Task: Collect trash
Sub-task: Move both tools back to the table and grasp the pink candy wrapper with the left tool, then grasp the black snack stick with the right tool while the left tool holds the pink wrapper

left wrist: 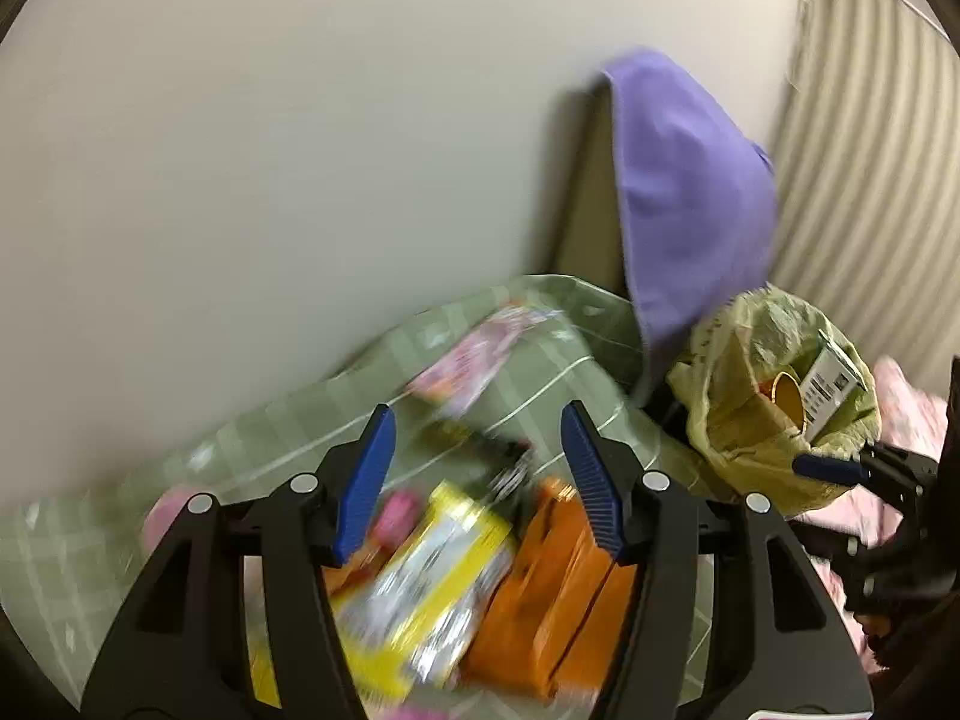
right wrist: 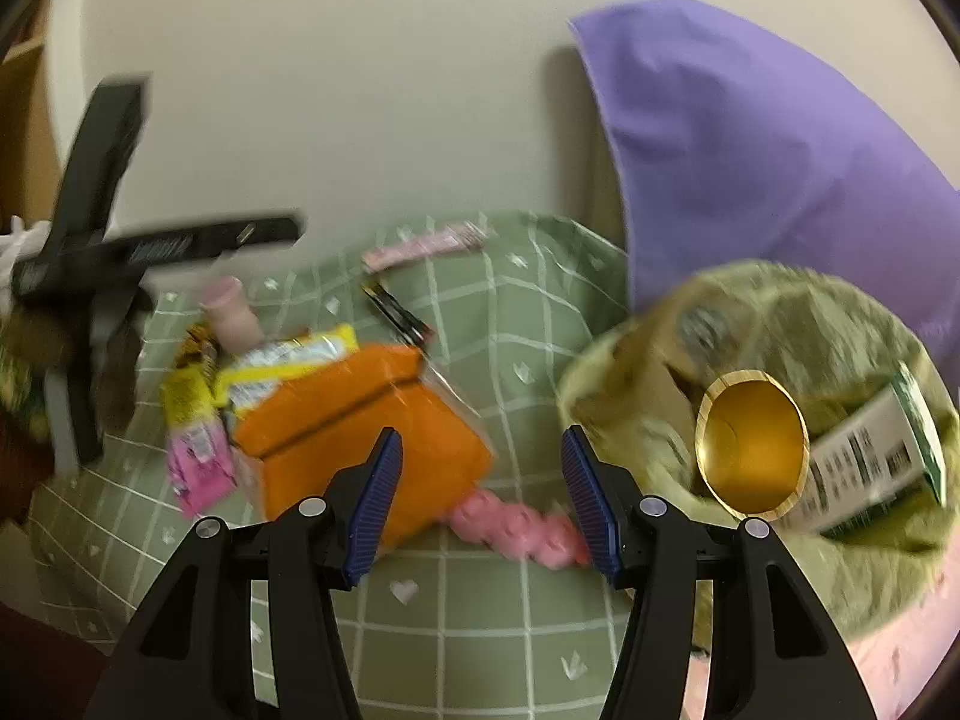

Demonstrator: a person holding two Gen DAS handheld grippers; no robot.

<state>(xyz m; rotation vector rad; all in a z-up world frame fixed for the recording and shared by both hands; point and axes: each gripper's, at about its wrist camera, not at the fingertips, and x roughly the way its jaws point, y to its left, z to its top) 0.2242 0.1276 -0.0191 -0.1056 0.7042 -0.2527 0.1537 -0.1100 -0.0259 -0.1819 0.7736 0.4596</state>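
1. Left wrist view: the left gripper [left wrist: 477, 468] stands wide, nothing between its blue pads; below the gap lie a blurred yellow packet [left wrist: 420, 588] and, touching it on the right, an orange box [left wrist: 552, 588].
2. A green checked sheet [left wrist: 270, 432] carries the pile; its far edge meets a pale wall [left wrist: 300, 150], so room beyond the litter is short.
3. A pink wrapper [left wrist: 474, 354] lies farther back near that edge, apart from the pile.
4. Further right, a purple pillow [left wrist: 690, 192] leans on the wall above a yellow-green trash bag [left wrist: 756, 456], mouth open, holding a gold cup [left wrist: 789, 396] and a white carton [left wrist: 831, 384].
5. Right wrist view: the right gripper [right wrist: 480, 474] is also spread wide and empty, over bare sheet between the orange box and the bag, with a pink strip of packets [right wrist: 516, 528] lying just beyond its right pad.
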